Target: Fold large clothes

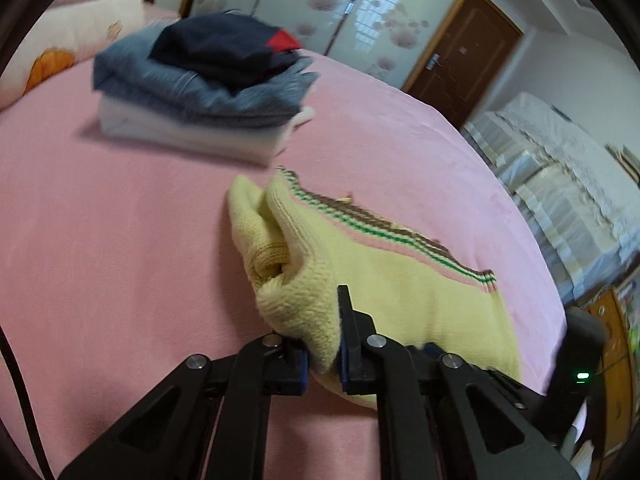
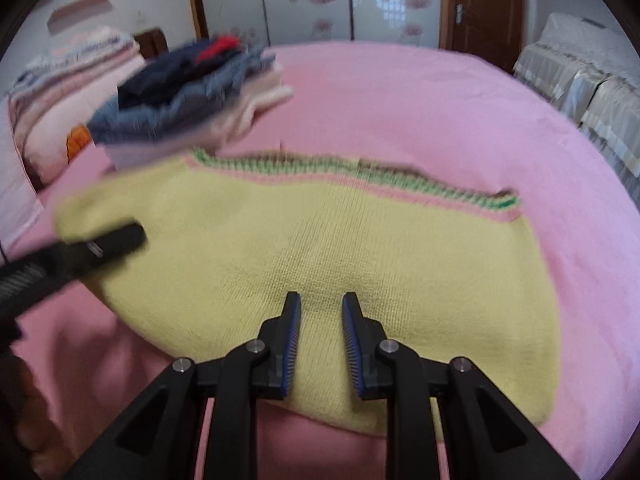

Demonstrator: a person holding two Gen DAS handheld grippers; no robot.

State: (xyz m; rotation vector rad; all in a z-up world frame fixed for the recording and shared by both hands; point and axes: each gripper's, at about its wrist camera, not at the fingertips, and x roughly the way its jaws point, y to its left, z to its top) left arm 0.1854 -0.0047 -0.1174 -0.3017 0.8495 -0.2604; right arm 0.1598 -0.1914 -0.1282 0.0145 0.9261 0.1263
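Observation:
A pale yellow knit sweater [image 2: 320, 248] with a pink, green and brown striped hem lies folded on the pink bed [image 2: 440, 100]. In the left wrist view my left gripper [image 1: 322, 344] is shut on a bunched edge of the sweater [image 1: 384, 280] at its near left corner. That gripper shows as a blurred black bar [image 2: 100, 248] at the sweater's left end in the right wrist view. My right gripper [image 2: 320, 320] is open, its jaws a little apart over the sweater's near edge, holding nothing.
A stack of folded clothes [image 1: 200, 92], dark navy on grey-blue on white, sits at the far left of the bed [image 1: 100, 240]. Pillows and bedding [image 2: 68, 92] lie behind it. A wardrobe and door stand beyond; a covered sofa [image 2: 580, 92] is right.

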